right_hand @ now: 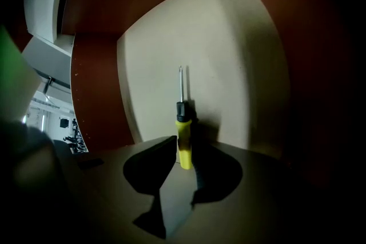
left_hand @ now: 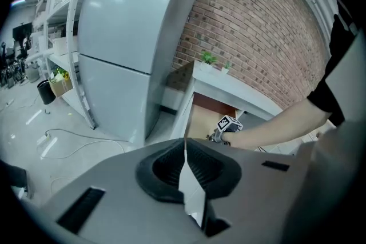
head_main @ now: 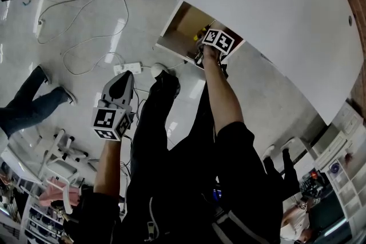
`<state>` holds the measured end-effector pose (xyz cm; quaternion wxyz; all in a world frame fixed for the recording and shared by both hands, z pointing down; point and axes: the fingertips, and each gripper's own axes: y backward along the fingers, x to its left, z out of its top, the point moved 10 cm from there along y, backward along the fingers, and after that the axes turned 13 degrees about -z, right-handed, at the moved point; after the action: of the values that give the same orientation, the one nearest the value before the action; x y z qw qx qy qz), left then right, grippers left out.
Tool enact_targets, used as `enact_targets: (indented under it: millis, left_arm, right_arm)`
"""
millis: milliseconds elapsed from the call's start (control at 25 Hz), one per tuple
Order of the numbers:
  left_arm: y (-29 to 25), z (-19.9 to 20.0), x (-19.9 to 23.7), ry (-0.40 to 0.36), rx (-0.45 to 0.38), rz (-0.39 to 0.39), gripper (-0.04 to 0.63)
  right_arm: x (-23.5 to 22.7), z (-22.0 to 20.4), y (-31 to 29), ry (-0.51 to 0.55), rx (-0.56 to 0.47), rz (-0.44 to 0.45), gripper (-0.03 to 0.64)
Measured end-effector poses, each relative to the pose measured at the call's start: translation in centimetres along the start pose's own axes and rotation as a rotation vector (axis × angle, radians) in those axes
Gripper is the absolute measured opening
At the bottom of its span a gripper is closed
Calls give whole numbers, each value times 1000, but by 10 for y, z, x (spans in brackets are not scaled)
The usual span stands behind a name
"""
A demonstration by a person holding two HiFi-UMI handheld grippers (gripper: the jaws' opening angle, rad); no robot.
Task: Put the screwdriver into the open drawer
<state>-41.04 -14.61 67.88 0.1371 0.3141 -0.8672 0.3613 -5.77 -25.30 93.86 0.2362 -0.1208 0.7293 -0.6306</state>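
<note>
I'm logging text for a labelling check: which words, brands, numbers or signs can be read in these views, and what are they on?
No readable text in any view.
Marker cubes: black-and-white square patterns only, no words or numbers.
Screwdriver: yellow handle, no print visible.
Shelf items at the lower right of the head view: too small and blurred to read.

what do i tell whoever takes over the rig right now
Left claw: jaws together, empty, held well back from the drawer.
Right claw: shut on the yellow handle of the screwdriver, reaching down inside the open drawer, tip pointing at its pale inner panel.
Done: screwdriver is gripped and inside the drawer.
Left: set it down, open the claw, pull out. Cannot tell if the tip touches yet.
</note>
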Motion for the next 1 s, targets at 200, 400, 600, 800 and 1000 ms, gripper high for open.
enact_targets:
  millis: [200, 400, 600, 800, 1000]
  left_arm:
    - [-1, 7, -1, -5, -10, 0, 31]
    - [-3, 20, -11, -18, -40, 1, 31]
    - [-3, 30, -30, 17, -64, 17, 31]
    - [-5, 45, -52, 0, -82, 26, 31]
    - [-4, 69, -70, -51, -111, 52, 31]
  right_arm:
    - [1, -1, 7, 14, 2, -1, 141]
    - [6, -2, 38, 22, -28, 30, 141]
    - [5, -12, 85, 61, -85, 75, 70]
    - [0, -22, 136, 212, -141, 118, 9]
    - [-3, -20, 200, 376, -240, 174, 9]
